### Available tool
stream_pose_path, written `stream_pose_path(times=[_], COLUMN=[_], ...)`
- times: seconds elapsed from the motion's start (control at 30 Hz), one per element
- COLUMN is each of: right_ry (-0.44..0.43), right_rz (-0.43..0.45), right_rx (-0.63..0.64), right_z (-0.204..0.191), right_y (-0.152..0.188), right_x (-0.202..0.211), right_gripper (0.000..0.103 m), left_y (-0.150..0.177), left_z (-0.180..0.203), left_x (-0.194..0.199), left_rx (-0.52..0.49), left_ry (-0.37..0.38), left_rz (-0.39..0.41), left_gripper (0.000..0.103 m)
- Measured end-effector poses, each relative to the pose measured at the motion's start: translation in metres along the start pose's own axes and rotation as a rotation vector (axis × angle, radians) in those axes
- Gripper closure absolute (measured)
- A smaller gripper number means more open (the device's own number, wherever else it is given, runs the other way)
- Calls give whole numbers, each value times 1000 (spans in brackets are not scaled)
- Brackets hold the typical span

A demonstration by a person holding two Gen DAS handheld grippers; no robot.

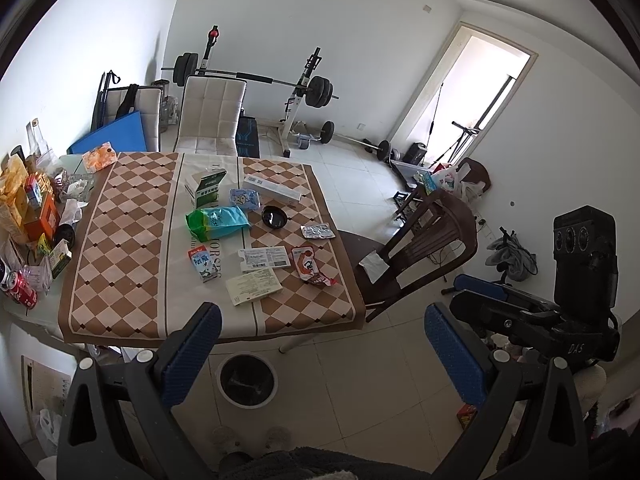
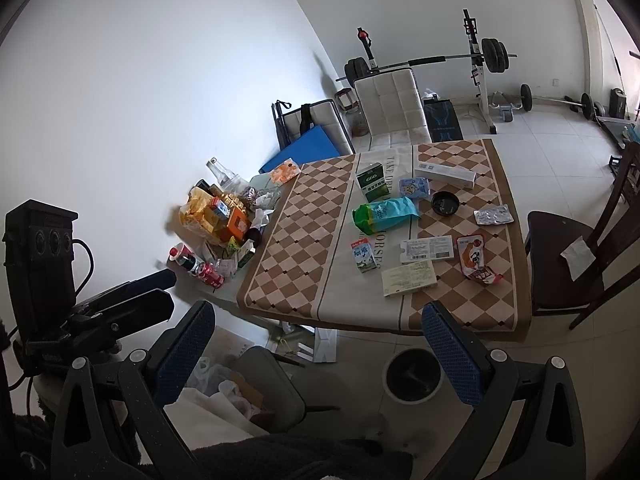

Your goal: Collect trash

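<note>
Checkered surface (image 1: 120,216) at frame centre carries about ten pieces of trash: green bag (image 1: 218,222), milk carton (image 1: 204,265), red pouch (image 1: 310,266). Bin (image 1: 248,378) on the floor below looks nearly empty. Left gripper (image 1: 322,354) and right gripper (image 2: 318,354): fingers spread, empty. Collection apparently not begun.

Table (image 1: 48,318) with a brown checkered cloth (image 1: 120,240) over most of it, strewn with trash: green carton (image 1: 204,190) standing upright, green-blue bag (image 1: 218,222), black dish (image 1: 273,216), blister pack (image 1: 318,231), long white box (image 1: 272,189), small milk carton (image 1: 203,265), two flat paper boxes (image 1: 262,258), red pouch (image 1: 310,266). Off the cloth on the left edge, a messy heap of orange boxes (image 1: 36,216), wrappers and a red can (image 1: 22,290). On the tiled floor (image 1: 360,380) just by the table's near edge, a round bin (image 1: 247,380).
</note>
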State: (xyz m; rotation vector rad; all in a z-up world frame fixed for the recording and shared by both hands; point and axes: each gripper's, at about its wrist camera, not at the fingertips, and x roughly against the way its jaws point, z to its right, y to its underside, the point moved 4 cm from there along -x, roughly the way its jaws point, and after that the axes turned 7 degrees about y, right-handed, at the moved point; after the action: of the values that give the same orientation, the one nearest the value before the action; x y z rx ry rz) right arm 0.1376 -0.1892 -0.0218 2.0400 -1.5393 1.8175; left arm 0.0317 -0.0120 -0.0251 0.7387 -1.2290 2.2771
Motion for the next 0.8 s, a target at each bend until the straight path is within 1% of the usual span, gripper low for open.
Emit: stream_pose_path(times=[0.13, 0.5, 0.8], right_ry=[-5, -5, -8], right_rz=[-3, -3, -7], right_rx=[1, 1, 4], right_z=[2, 2, -2], right_y=[-5, -4, -4], right_x=[2, 1, 1], right_gripper=[0, 0, 0], left_y=[3, 8, 5], left_z=[3, 10, 5], left_x=[-2, -8, -5], left_rx=[-4, -4, 2], left_ry=[-5, -2, -1], left_rz=[-1, -4, -2], left_gripper=[0, 0, 0])
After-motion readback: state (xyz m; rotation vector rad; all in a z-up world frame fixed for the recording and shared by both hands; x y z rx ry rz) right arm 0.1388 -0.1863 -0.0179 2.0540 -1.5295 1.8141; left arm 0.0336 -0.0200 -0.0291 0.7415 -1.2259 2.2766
